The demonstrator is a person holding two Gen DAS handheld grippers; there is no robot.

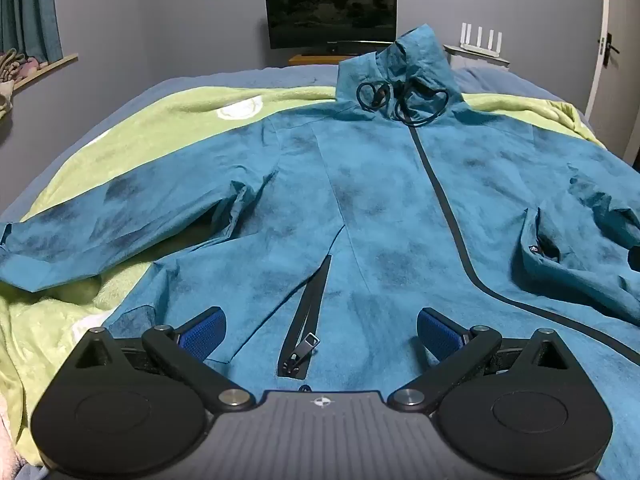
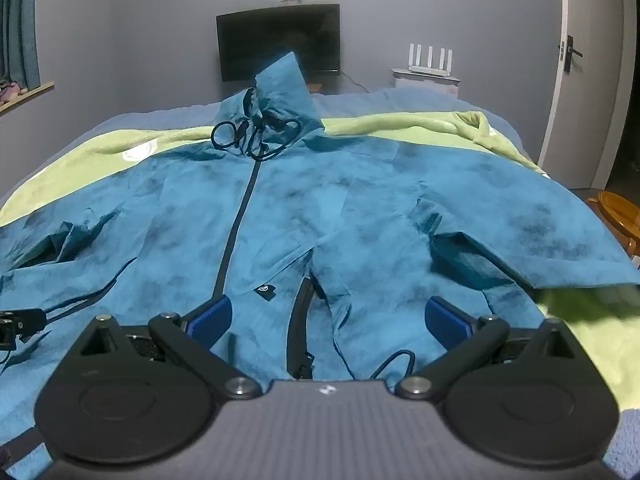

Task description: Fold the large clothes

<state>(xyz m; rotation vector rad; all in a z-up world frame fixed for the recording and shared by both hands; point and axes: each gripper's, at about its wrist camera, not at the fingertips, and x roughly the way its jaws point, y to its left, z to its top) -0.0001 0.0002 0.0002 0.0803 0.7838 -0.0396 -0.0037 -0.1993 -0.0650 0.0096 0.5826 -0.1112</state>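
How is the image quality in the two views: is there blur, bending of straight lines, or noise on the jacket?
Left wrist view: dim room light, the white door frame bows from fisheye distortion, and the teal hooded jacket shows dark blotchy noise. Right wrist view: same blotches, and the light green fleece blanket smears into blur beside the right tool.

Both wrist cameras sit low at the foot of the bed (image 1: 120, 92), looking forward along their fingers toward the far wall and the monitor (image 1: 331, 12). The left view hangs close over the jacket (image 1: 380, 208) hem left of its zip; the right view sits right of it. Both share the jacket's front, hood, green blanket (image 2: 400, 128) and monitor.
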